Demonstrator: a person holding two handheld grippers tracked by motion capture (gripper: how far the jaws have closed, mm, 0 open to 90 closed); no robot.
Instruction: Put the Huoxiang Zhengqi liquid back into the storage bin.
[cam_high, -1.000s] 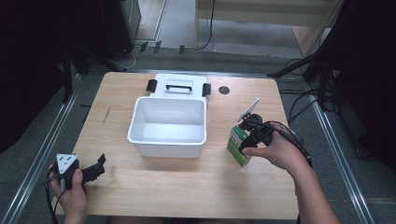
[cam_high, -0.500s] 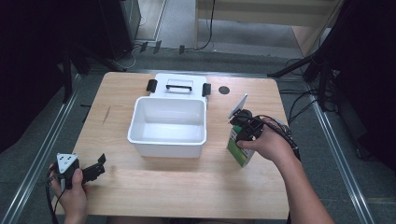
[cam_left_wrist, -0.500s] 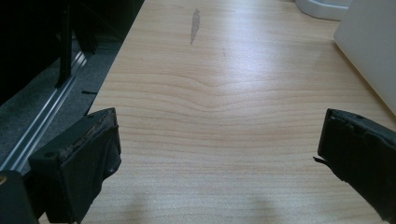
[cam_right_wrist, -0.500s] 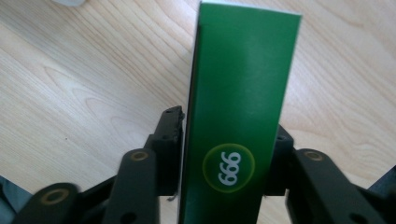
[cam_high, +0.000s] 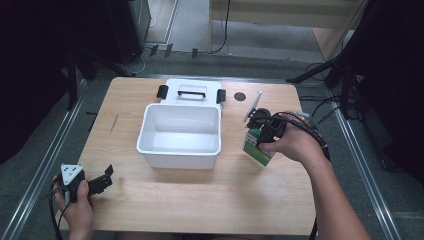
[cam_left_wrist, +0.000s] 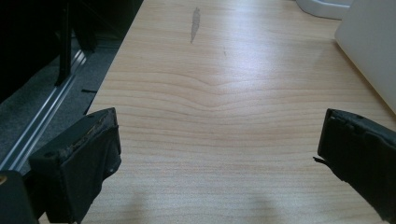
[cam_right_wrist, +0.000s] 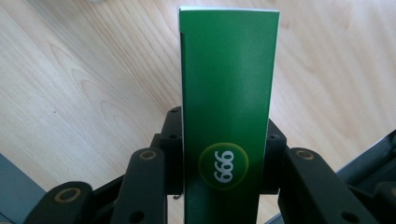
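Note:
A green and white carton (cam_high: 256, 148) hangs over the right half of the table, just right of the white bin (cam_high: 181, 134). My right gripper (cam_high: 260, 135) is shut on the green carton (cam_right_wrist: 227, 93), its jaws pressing both narrow sides; a round "999" mark shows on the face. My left gripper (cam_high: 102, 180) rests at the table's front left corner. In the left gripper view its fingers (cam_left_wrist: 79, 170) stand wide apart with bare wood between them, so my left gripper (cam_left_wrist: 219, 158) is open.
The bin's white lid (cam_high: 190, 92) with black latches and handle lies behind the bin. A dark round hole (cam_high: 240, 96) sits in the tabletop near the back. Metal rails (cam_high: 45, 165) run along the table's left side, and cables (cam_high: 310, 125) trail at the right.
My right gripper has carried the green carton leftward, closer to the white bin. The left gripper has stayed in place.

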